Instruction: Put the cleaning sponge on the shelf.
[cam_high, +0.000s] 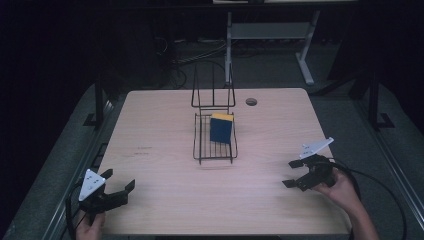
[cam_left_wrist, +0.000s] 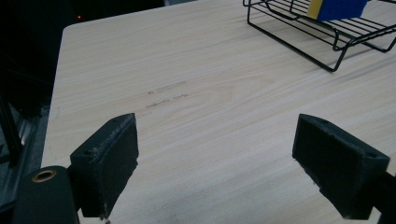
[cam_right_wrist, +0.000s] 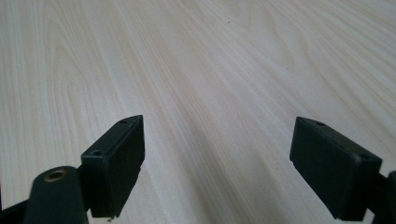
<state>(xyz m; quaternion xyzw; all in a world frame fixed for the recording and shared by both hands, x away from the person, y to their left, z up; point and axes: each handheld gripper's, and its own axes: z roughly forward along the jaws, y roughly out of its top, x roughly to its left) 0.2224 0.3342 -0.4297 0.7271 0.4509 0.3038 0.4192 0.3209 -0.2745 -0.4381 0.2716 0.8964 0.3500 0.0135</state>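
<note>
A black wire rack (cam_high: 215, 145) stands in the middle of the wooden table (cam_high: 160, 165), its back raised upright. Inside it leans a blue sponge with a yellow edge (cam_high: 221, 128), on the right side of the rack. My left gripper (cam_high: 119, 182) is at the table's near left corner, open and holding nothing. In the left gripper view its jaws (cam_left_wrist: 217, 170) spread wide over bare wood, with the rack (cam_left_wrist: 327, 35) and sponge (cam_left_wrist: 338, 8) far off at top right. My right gripper (cam_high: 290, 173) sits near the right front, open, its jaws (cam_right_wrist: 217, 172) above bare table.
A small round hole (cam_high: 251, 101) lies in the table near the far edge. Beyond the table stand a white desk frame (cam_high: 305, 55) and cables on a dark floor. Faint marks (cam_left_wrist: 166, 95) streak the wood left of the rack.
</note>
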